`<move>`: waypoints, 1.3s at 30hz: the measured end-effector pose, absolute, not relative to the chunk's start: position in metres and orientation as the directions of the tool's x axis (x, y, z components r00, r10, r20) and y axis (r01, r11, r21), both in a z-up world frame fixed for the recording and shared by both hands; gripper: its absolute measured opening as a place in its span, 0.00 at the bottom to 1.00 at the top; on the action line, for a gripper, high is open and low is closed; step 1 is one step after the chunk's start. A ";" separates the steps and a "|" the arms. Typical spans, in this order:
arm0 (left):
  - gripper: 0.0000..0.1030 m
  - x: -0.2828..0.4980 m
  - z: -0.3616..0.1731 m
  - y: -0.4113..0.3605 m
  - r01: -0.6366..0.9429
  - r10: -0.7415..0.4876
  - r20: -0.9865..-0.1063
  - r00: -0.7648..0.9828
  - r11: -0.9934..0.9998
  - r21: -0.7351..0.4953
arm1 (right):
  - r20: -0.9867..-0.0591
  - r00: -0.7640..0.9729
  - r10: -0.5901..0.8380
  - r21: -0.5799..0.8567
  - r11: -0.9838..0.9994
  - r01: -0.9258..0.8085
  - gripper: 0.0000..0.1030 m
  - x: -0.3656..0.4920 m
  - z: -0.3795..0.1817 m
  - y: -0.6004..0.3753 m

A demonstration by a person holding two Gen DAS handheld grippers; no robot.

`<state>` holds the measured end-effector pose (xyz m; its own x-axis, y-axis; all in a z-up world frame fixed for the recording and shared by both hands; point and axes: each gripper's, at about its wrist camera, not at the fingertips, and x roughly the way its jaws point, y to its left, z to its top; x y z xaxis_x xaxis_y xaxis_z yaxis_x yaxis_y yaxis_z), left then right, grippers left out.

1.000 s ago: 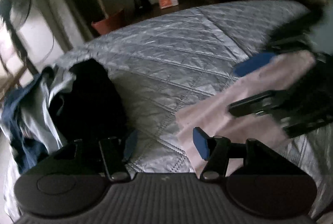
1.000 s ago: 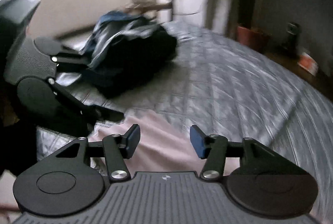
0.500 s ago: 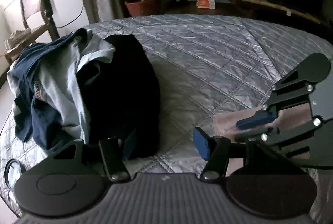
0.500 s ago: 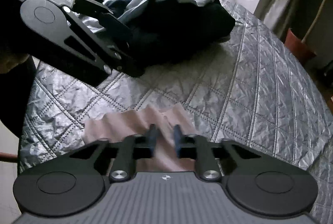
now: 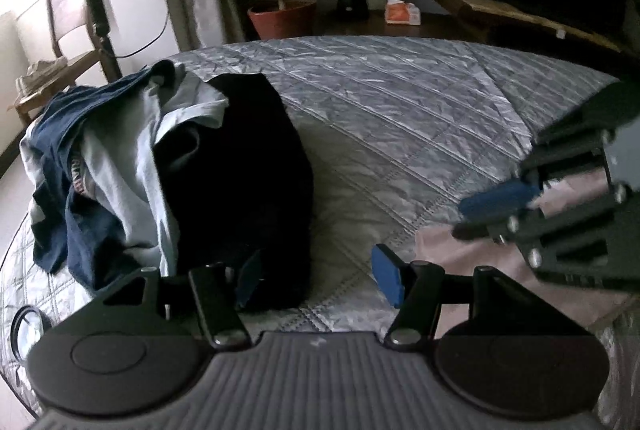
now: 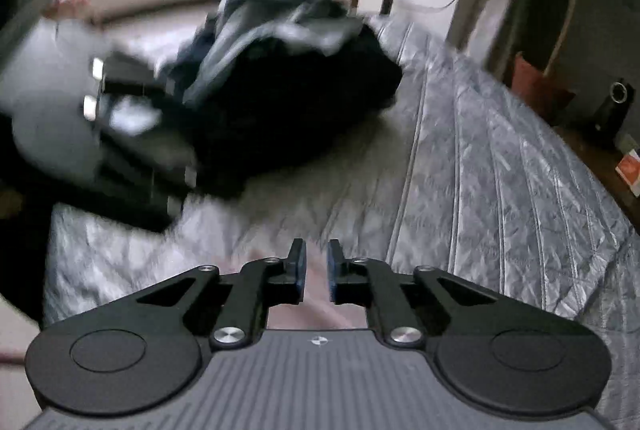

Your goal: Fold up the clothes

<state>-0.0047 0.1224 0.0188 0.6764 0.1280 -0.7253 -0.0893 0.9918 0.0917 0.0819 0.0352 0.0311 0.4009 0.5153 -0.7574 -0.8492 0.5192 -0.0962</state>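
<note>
On the quilted grey bed (image 5: 400,118), a pile of clothes (image 5: 132,166) lies toward ten o'clock in the left wrist view: navy and pale blue pieces with a black garment (image 5: 248,190) against their right side. A pink garment (image 5: 472,254) lies flat at four o'clock, well apart from the pile. The left tool (image 5: 316,276) hovers with its blue pads wide apart and nothing between them; its left pad stands before the black garment's near edge, though contact cannot be told. The right tool (image 6: 317,276) enters the left view at three o'clock, over the pink garment. In the blurred right wrist view its jaws stand narrow, having just closed and then eased slightly apart, with pink cloth showing in the slit; whether the pads pinch it cannot be told. A terracotta pot (image 5: 282,18) stands beyond the bed at twelve o'clock.
</note>
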 end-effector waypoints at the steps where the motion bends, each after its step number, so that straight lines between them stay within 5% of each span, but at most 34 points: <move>1: 0.55 -0.004 0.019 0.123 -0.095 0.130 -0.726 0.675 0.991 0.089 | -0.763 0.387 0.517 -0.090 0.508 -0.856 0.16 0.083 0.029 0.035; 11: 0.55 -0.001 0.016 0.123 -0.094 0.136 -0.731 0.669 0.991 0.098 | -0.806 0.303 0.507 -0.054 0.447 -0.893 0.20 0.075 0.013 0.047; 15: 0.56 -0.001 0.016 0.124 -0.097 0.137 -0.730 0.670 0.991 0.097 | -0.795 0.312 0.520 -0.032 0.477 -0.878 0.02 0.078 0.016 0.046; 21: 0.56 -0.001 0.016 0.125 -0.103 0.141 -0.729 0.670 0.990 0.096 | -0.726 0.410 0.552 -0.032 0.568 -0.823 0.01 0.084 0.034 0.037; 28: 0.58 -0.001 0.015 0.122 -0.101 0.161 -0.723 0.672 0.987 0.125 | -0.717 0.456 0.527 -0.037 0.625 -0.780 0.09 0.084 0.029 0.034; 32: 0.59 0.002 0.014 0.115 -0.079 0.153 -0.711 0.686 0.987 0.137 | -0.630 0.561 0.537 0.061 0.754 -0.654 0.25 0.082 0.047 0.001; 39: 0.61 0.002 0.015 0.083 0.089 0.002 -0.685 0.728 0.991 0.098 | -0.711 0.593 0.377 0.018 0.854 -0.521 0.28 0.053 0.018 -0.021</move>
